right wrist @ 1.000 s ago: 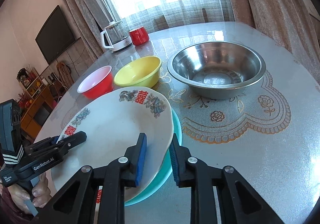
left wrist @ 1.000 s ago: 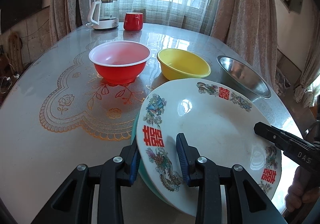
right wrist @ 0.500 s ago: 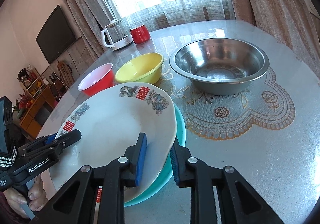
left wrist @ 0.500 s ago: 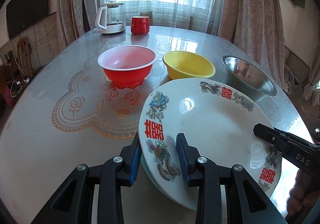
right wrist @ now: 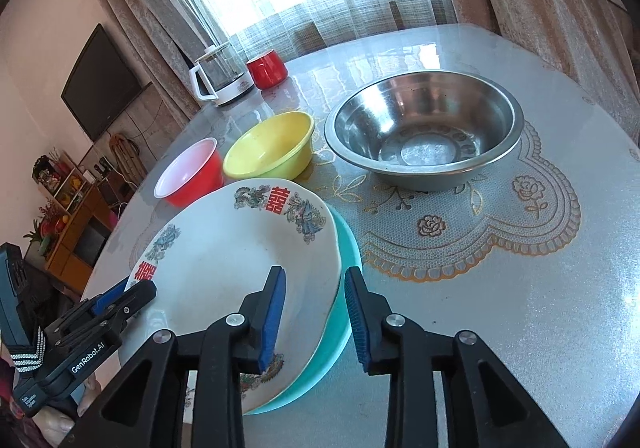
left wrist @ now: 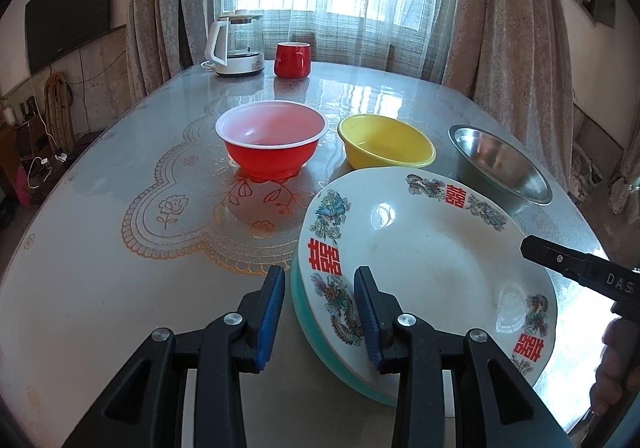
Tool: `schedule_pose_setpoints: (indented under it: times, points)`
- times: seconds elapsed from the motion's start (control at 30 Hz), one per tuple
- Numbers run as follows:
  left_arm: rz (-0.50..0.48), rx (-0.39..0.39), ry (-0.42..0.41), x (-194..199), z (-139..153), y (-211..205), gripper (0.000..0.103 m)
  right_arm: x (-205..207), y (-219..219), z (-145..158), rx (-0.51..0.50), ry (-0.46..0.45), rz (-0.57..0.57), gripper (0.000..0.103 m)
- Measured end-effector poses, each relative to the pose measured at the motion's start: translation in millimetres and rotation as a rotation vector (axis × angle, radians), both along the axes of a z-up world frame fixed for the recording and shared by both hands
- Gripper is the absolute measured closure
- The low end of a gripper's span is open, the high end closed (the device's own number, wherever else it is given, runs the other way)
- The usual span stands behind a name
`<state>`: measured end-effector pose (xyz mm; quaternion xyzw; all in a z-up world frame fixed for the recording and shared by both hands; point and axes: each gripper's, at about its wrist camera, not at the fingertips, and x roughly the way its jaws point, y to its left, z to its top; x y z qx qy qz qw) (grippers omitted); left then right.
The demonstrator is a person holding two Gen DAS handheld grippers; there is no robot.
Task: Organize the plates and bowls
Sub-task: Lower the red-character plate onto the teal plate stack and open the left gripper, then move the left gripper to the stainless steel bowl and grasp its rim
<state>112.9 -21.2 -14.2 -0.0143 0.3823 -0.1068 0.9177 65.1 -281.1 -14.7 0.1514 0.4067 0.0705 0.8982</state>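
A white plate (left wrist: 432,256) printed with red characters, dragons and birds lies on a teal plate (left wrist: 320,344) at the near edge of the table. My left gripper (left wrist: 320,312) straddles the left rim of both plates. Its jaws are opening slightly, and a small gap shows beside the outer pad. My right gripper (right wrist: 314,312) straddles the right rim of the white plate (right wrist: 232,260) and the teal plate (right wrist: 334,332). Its jaws are also opening, and the pads no longer press. Behind stand a red bowl (left wrist: 272,144), a yellow bowl (left wrist: 386,146) and a steel bowl (right wrist: 424,136).
At the far end of the glossy table (left wrist: 120,248), by the curtained window, sit a glass kettle (left wrist: 236,44) and a red mug (left wrist: 292,59). Lace-pattern mats lie under the bowls. A hand holds each gripper at the near edge.
The white plate has sunk from a tilted, lifted pose onto the teal plate. The right jaws have spread apart and both grippers have drawn back slightly.
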Motion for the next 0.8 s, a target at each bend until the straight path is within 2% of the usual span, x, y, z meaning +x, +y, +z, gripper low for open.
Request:
schedule_pose_setpoints:
  times: [0.33,0.8]
  points:
    - [0.052,-0.025,-0.015,-8,10,12,0.066,-11,-19,4,-0.012,0.039,-0.100,0.070]
    - [0.009,-0.027,-0.076,-36,37,4,0.065,-35,-34,16,0.013,0.049,-0.180,0.066]
